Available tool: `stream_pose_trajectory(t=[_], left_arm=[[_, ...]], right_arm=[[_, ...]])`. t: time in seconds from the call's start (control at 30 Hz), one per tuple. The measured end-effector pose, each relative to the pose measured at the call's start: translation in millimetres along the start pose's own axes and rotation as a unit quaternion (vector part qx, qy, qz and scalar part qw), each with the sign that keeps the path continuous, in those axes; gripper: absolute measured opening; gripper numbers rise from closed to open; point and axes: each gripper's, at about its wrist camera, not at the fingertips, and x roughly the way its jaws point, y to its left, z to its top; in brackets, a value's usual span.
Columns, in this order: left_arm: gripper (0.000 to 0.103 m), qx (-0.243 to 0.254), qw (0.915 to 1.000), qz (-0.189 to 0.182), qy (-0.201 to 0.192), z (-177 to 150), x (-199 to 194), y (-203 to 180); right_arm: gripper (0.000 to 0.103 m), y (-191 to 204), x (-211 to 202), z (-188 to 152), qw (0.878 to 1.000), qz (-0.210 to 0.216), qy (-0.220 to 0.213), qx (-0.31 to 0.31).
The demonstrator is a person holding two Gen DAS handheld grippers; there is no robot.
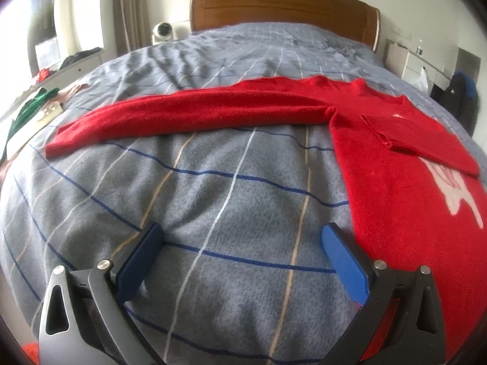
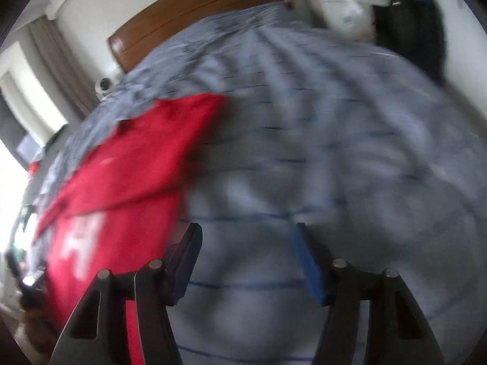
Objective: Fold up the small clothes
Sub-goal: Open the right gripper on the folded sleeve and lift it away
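We are working on a red sweater that is lying flat on the grey checked bedspread, and we are taking that sweater as our landmark. Off its left side, one sleeve is stretching out straight across the bedspread, not yet folded. The other sleeve is already lying across the chest, so we judge one sleeve fold done, with the long sleeve and the body folds left. Just left of the sweater's lower edge, our left gripper is hovering with its jaws wide apart and nothing between them. To the sweater's right, our right gripper is showing parted jaws too, over bare bedspread; that view is blurring.
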Motion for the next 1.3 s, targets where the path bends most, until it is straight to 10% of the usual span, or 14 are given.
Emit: stream_pose_trajectory(t=[0.4,1.3], left_arm=[[0.103,-0.007,0.9999,0.009,0.005,1,-5,-3],[0.102,0.016,0.9998,0.01,-0.004,12,-29,-2]], right_arm=[[0.086,-7,5,-25,0.998,-0.006,-0.055,-0.042],[0.086,0,13,-26,0.997,-0.016,-0.06,-0.049]])
